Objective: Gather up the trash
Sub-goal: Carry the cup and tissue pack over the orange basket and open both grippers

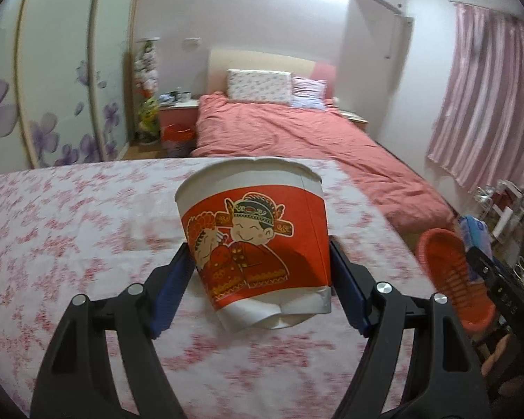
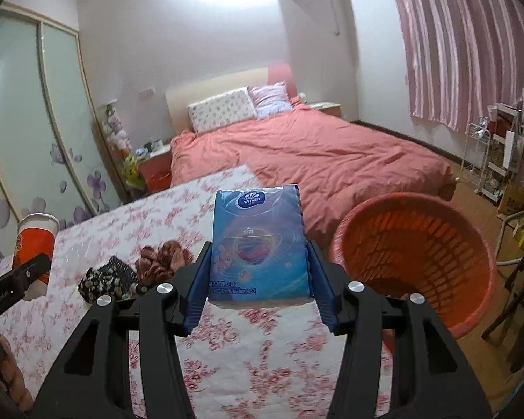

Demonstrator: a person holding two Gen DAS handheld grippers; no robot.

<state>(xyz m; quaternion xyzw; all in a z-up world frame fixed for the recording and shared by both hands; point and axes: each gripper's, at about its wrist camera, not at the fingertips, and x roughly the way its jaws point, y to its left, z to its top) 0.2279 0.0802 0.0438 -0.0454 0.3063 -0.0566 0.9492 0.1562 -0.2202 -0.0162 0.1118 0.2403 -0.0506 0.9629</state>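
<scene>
a red and white paper cup printed with cartoon figures is clamped between the blue pads of the left gripper, whose jaws stand fairly wide around its sides; the cup is tilted, its open mouth turned up and away and its dented base towards the camera, and it is carried above the table with the pink floral cloth. a blue tissue pack is pinched by its long edges in the right gripper, the jaws about half closed on it, and it is held clear of the same cloth. an orange slatted basket is seen just beside the table's right edge, lower than the tabletop, and appears to be empty, though its floor is partly hidden. a brown scrunchie and a dark patterned item, too blurred to be identified, are left lying on the cloth beside each other. a bed with a salmon cover is seen beyond the table.
</scene>
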